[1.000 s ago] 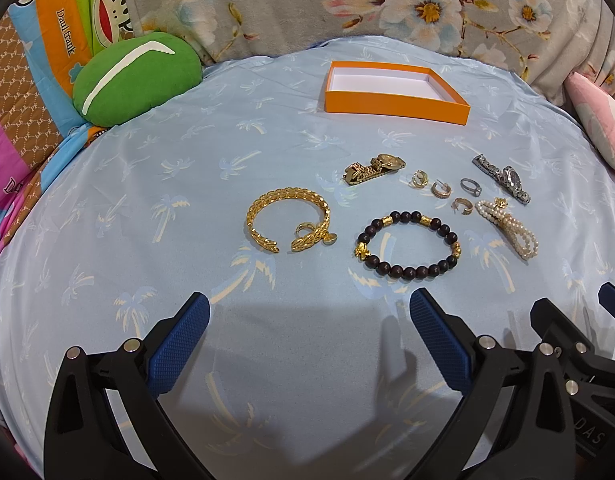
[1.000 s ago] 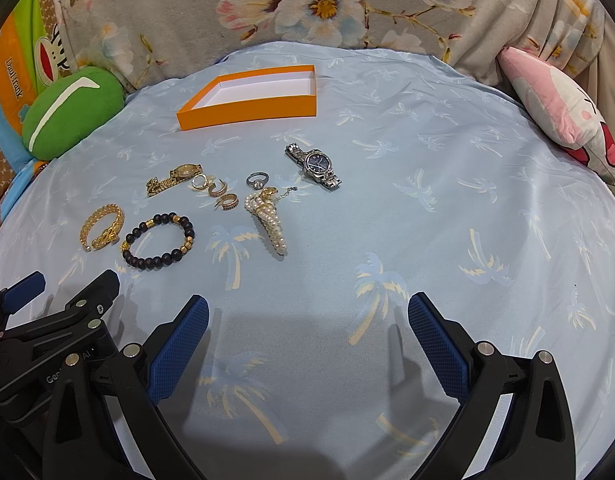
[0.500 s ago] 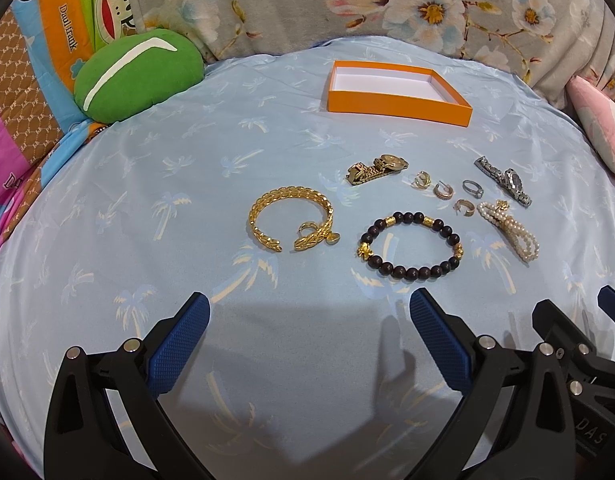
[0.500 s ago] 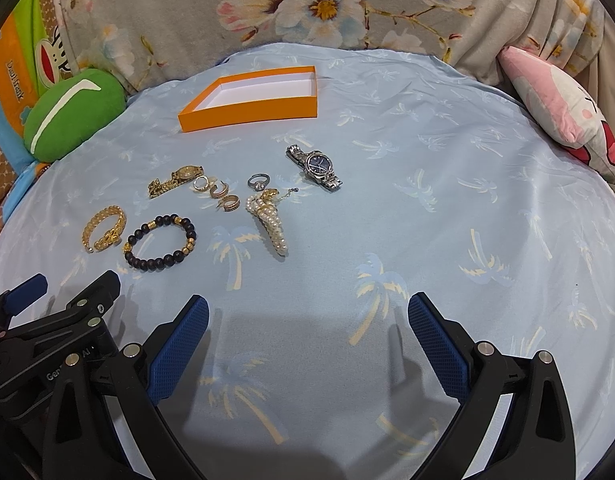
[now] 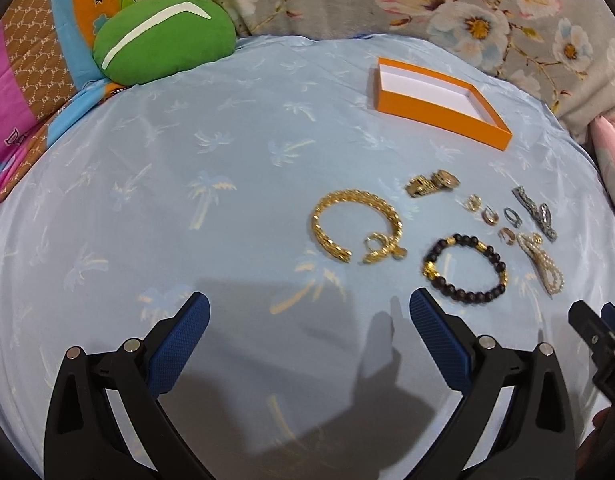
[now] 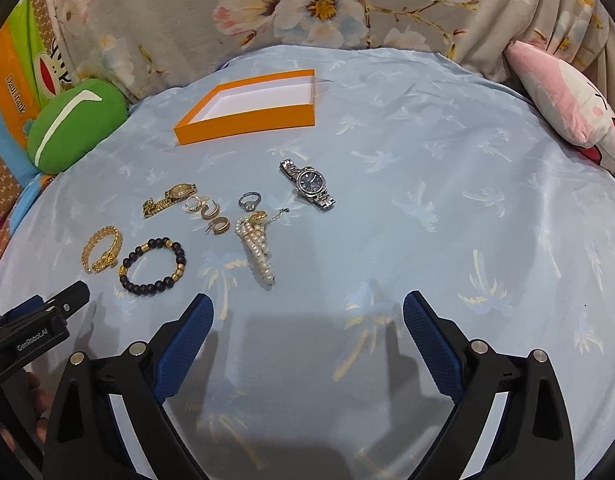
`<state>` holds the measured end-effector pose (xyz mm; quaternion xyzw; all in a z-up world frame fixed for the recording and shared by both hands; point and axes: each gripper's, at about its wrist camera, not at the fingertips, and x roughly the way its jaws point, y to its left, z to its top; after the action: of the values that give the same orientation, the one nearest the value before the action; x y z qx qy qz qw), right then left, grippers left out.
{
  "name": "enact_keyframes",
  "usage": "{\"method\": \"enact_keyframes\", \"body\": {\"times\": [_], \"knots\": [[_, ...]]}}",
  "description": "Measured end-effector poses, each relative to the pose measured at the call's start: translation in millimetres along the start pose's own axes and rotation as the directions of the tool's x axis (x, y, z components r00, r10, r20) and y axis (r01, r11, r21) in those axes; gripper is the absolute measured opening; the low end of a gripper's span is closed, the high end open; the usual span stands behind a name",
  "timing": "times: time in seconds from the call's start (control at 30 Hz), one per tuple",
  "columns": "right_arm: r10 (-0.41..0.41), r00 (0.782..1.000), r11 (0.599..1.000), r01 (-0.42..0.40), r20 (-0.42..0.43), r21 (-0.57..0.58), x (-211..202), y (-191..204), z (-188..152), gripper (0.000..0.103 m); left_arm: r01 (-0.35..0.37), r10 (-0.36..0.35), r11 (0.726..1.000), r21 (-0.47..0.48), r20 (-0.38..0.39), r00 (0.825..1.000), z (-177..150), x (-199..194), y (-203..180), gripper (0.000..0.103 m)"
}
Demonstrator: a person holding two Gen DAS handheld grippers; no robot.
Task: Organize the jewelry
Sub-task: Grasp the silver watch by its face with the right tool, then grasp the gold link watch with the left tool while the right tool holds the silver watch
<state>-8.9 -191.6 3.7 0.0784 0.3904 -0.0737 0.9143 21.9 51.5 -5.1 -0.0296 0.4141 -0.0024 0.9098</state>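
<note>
Jewelry lies on a light blue palm-print sheet. A gold chain bracelet (image 5: 355, 228) (image 6: 101, 249), a dark bead bracelet (image 5: 465, 267) (image 6: 153, 266), a gold watch (image 5: 431, 183) (image 6: 169, 199), several small earrings (image 5: 489, 216) (image 6: 206, 213), a ring (image 6: 249, 201), a pearl piece (image 5: 541, 262) (image 6: 257, 248) and a silver watch (image 5: 535, 212) (image 6: 309, 183) lie in front of an empty orange box (image 5: 439, 114) (image 6: 247, 118). My left gripper (image 5: 307, 312) is open and empty, short of the bracelets. My right gripper (image 6: 307, 312) is open and empty, right of the pearl piece.
A green cushion (image 5: 163, 36) (image 6: 73, 128) sits at the back left beside colourful bedding (image 5: 35, 60). A floral quilt (image 6: 327, 4) runs along the back. A pink plush pillow (image 6: 563, 112) lies at the back right.
The left gripper view has shifted left, so the jewelry and box now sit further right in it. The right gripper has edged slightly forward. Both stay open.
</note>
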Motion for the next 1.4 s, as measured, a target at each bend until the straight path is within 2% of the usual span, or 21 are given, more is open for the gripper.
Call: {"method": "enact_keyframes", "body": {"times": [0.17, 0.23, 0.5, 0.67, 0.87, 1.0, 1.03, 1.27, 1.4], "knots": [[-0.014, 0.999, 1.000, 0.014, 0.034, -0.001, 8, -11, 28, 0.090, 0.011, -0.012, 0.999, 0.030, 0.022, 1.000, 12, -3, 1, 0.098], [-0.008, 0.999, 1.000, 0.008, 0.034, 0.008, 15, -15, 40, 0.084, 0.016, -0.017, 0.999, 0.047, 0.023, 1.000, 17, -2, -3, 0.098], [0.021, 1.000, 1.000, -0.021, -0.006, 0.001, 56, -17, 71, 0.067, 0.075, -0.076, 0.995, 0.065, 0.005, 0.997, 27, 3, -21, 0.098], [0.027, 0.999, 1.000, -0.027, -0.032, -0.009, 76, -14, 78, 0.064, 0.086, -0.085, 0.991, 0.099, -0.009, 0.996, 23, 7, -32, 0.098], [0.032, 0.998, 0.999, -0.035, -0.062, -0.031, 91, -8, 77, 0.046, 0.087, -0.086, 0.994, 0.070, -0.019, 0.996, 25, 13, -26, 0.098], [0.048, 0.997, 0.998, -0.050, -0.060, -0.032, 93, -8, 79, 0.025, 0.088, -0.088, 0.994, 0.070, -0.001, 0.996, 34, 11, -24, 0.098], [0.053, 0.997, 0.998, -0.054, -0.060, -0.029, 94, -8, 79, 0.023, 0.084, -0.085, 0.994, 0.073, 0.006, 0.996, 36, 11, -24, 0.098], [0.048, 0.998, 0.999, -0.049, -0.032, -0.024, 86, -10, 77, 0.023, 0.091, -0.095, 0.991, 0.100, 0.036, 0.995, 55, 12, -31, 0.098], [0.032, 0.999, 0.999, -0.032, -0.014, -0.028, 78, -12, 73, 0.023, 0.091, -0.101, 0.983, 0.162, 0.054, 0.993, 68, 17, -47, 0.098]]}}
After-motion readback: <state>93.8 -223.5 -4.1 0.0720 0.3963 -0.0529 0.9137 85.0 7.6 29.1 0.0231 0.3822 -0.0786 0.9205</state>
